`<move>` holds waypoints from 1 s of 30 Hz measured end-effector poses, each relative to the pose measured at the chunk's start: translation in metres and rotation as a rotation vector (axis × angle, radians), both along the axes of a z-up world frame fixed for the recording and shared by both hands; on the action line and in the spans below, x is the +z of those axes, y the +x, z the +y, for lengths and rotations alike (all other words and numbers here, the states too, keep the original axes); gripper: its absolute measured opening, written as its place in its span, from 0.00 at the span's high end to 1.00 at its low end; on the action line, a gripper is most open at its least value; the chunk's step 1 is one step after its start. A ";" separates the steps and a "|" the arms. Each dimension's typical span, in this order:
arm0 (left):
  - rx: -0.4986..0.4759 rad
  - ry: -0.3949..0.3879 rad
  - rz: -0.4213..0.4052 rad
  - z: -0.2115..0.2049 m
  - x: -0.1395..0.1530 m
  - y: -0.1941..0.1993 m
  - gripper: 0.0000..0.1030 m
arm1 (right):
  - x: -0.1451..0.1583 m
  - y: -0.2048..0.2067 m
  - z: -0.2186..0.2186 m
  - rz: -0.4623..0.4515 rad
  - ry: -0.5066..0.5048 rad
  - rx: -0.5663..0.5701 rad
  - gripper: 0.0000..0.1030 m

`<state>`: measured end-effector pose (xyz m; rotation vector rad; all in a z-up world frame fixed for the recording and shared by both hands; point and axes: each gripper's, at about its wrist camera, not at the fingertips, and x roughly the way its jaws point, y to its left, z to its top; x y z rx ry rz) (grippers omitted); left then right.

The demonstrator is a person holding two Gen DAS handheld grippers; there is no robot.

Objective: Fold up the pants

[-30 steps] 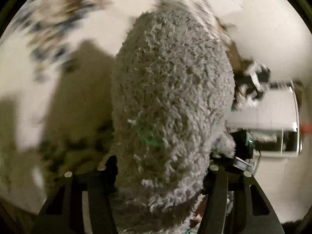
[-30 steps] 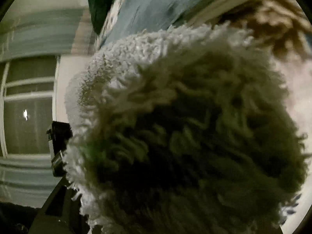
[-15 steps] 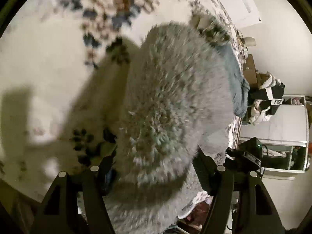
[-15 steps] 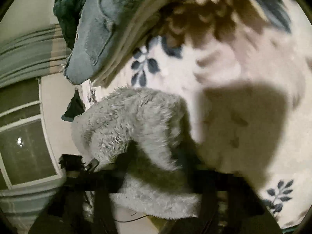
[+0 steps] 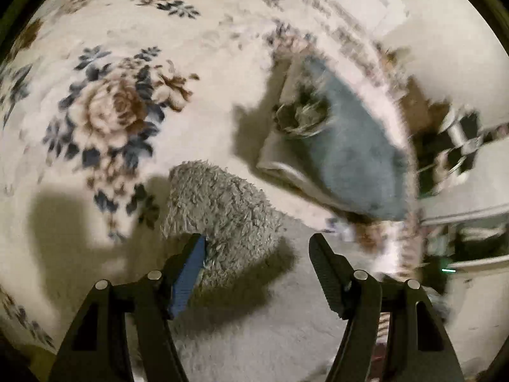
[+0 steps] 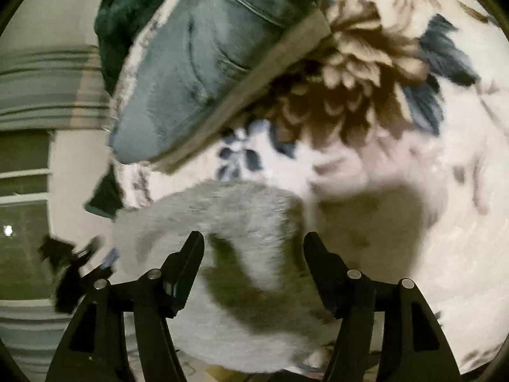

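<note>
While the fuzzy grey pants (image 5: pixel 219 219) were bunched high between the fingers of both tools a moment ago, filling each lens, they are now lying on the flowered bedspread (image 5: pixel 105 111), and both tools are standing wide open with nothing in their grip. That reads as a release: a fold has probably just been laid down, and the next step is likely a fresh grip for another fold or some smoothing.

Going left to right in the left wrist view, the big rose print is sitting far left; the pants are forming a thick folded lump just ahead of the left tool (image 5: pixel 254 248), its blue-padded left finger touching or nearly touching the pile's edge; to the right, a folded blue garment (image 5: pixel 356 159) is resting apart from the pants, with blurred room clutter beyond.

The right wrist view is showing what the left cannot: a window (image 6: pixel 22 222) far left, then the pants (image 6: pixel 222 219) running under and between the fingers of the right tool (image 6: pixel 254 254), a dark crease in them, and the blue garment's (image 6: pixel 191 73) seams close up. Both views are blurring with motion.
</note>
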<state>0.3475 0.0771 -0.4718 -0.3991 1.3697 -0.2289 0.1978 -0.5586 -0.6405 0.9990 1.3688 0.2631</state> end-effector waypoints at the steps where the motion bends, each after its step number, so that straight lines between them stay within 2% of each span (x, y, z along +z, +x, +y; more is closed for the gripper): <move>1: -0.003 0.041 0.017 0.000 -0.013 0.005 0.36 | 0.007 -0.004 0.001 -0.011 0.006 -0.006 0.35; 4: 0.050 0.064 0.053 0.026 -0.039 0.015 0.34 | 0.026 -0.002 0.023 -0.062 0.012 0.014 0.35; 8: 0.141 0.013 0.097 0.063 -0.057 0.019 0.30 | 0.026 -0.014 0.047 -0.083 0.063 0.113 0.35; 10: 0.154 0.000 0.109 0.073 -0.065 0.019 0.23 | 0.014 -0.018 0.054 -0.052 -0.026 0.157 0.35; 11: 0.151 -0.011 0.114 0.074 -0.065 0.016 0.22 | 0.004 -0.019 0.057 -0.010 -0.137 0.186 0.35; 12: 0.150 -0.018 0.120 0.073 -0.067 0.015 0.21 | -0.003 -0.020 0.058 0.019 -0.195 0.207 0.34; 13: 0.150 -0.018 0.120 0.072 -0.065 0.012 0.21 | -0.010 -0.022 0.057 0.040 -0.193 0.206 0.34; 15: 0.159 -0.040 0.121 0.072 -0.062 0.010 0.22 | -0.007 -0.026 0.049 0.036 -0.115 0.165 0.34; 16: 0.173 -0.084 0.121 0.074 -0.056 0.007 0.22 | -0.002 -0.031 0.043 0.024 -0.054 0.137 0.29; 17: 0.180 -0.118 0.114 0.076 -0.048 0.004 0.22 | 0.002 -0.039 0.030 0.023 -0.011 0.110 0.23; 18: 0.181 -0.151 0.091 0.077 -0.036 -0.002 0.22 | 0.004 -0.044 0.024 0.020 0.027 0.085 0.10; 19: 0.178 -0.174 0.076 0.078 -0.027 -0.009 0.22 | 0.004 -0.050 0.018 0.011 0.068 0.063 0.04; 20: 0.174 -0.202 0.056 0.080 -0.014 -0.019 0.22 | 0.005 -0.060 0.012 -0.002 0.129 0.034 0.03; 22: 0.159 -0.217 0.036 0.080 0.001 -0.039 0.17 | 0.000 -0.071 0.009 0.010 0.184 0.034 0.03; 23: 0.146 -0.224 0.037 0.078 0.004 -0.048 0.07 | -0.008 -0.075 0.012 0.022 0.215 0.043 0.03; 24: 0.133 -0.226 0.047 0.076 0.006 -0.058 0.03 | -0.019 -0.079 0.019 0.032 0.251 0.054 0.02; 27: 0.095 -0.234 0.079 0.064 -0.001 -0.088 0.03 | -0.047 -0.073 0.044 0.035 0.275 0.105 0.02; 30: 0.061 -0.162 0.081 0.057 -0.012 -0.095 0.03 | -0.057 -0.063 0.069 0.013 0.303 0.136 0.00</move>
